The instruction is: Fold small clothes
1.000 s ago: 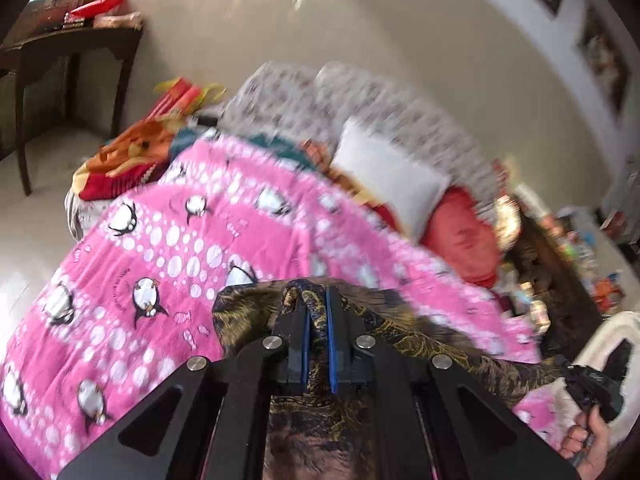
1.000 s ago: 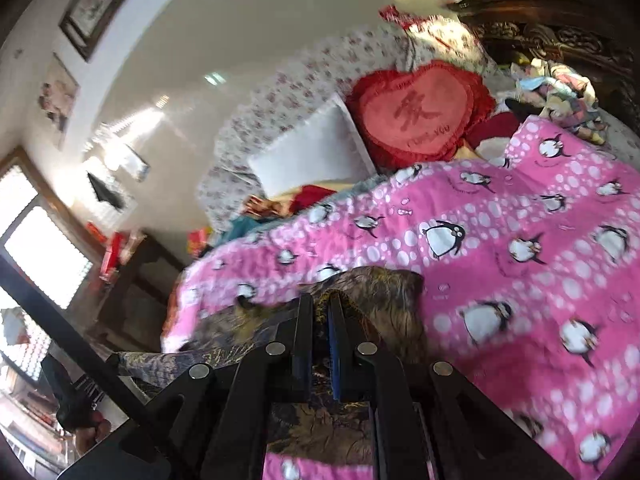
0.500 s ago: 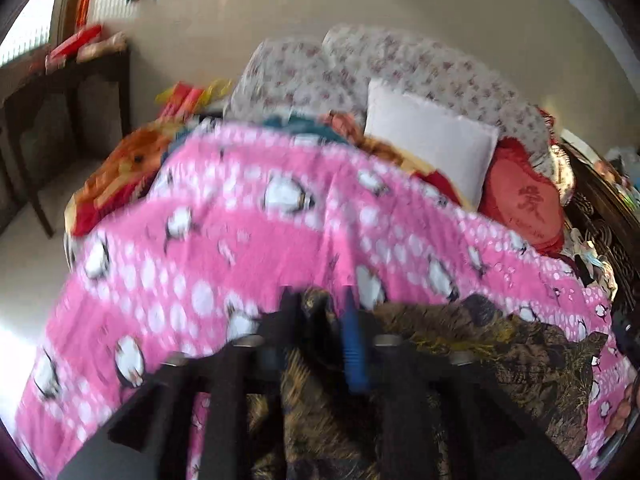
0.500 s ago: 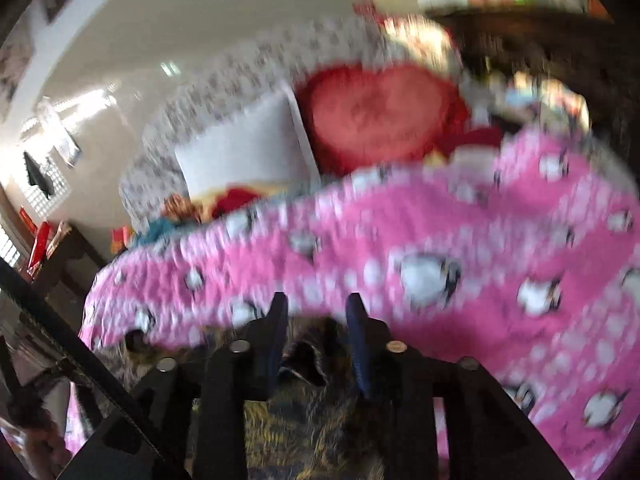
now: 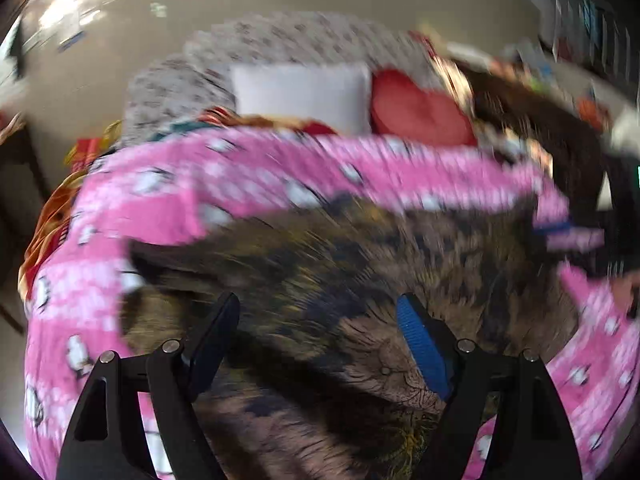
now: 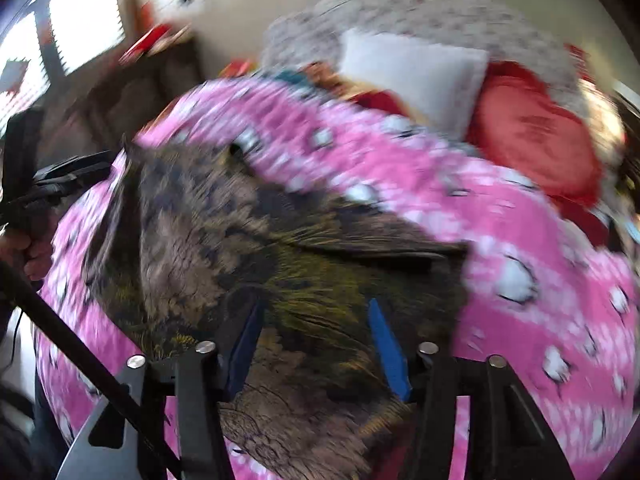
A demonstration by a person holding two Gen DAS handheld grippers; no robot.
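A brown, black and yellow patterned garment lies spread on a pink penguin-print blanket. My left gripper hovers over its near part, jaws opening wide, with nothing pinched between the blue pads. In the right wrist view the same garment lies flat on the blanket. Above it my right gripper has its jaws opening too, the cloth beneath them and not pressed. The left gripper and a hand show at that view's left edge. Both views are motion-blurred.
At the head of the bed lie a white pillow and a red heart cushion against a floral headboard. Orange and red cloth hangs at the bed's left side. Dark wooden furniture stands on the right.
Both grippers were shut on the garment's edge and have let go, jaws now apart. The garment has dropped flat onto the blanket. Both grippers sank and rolled.
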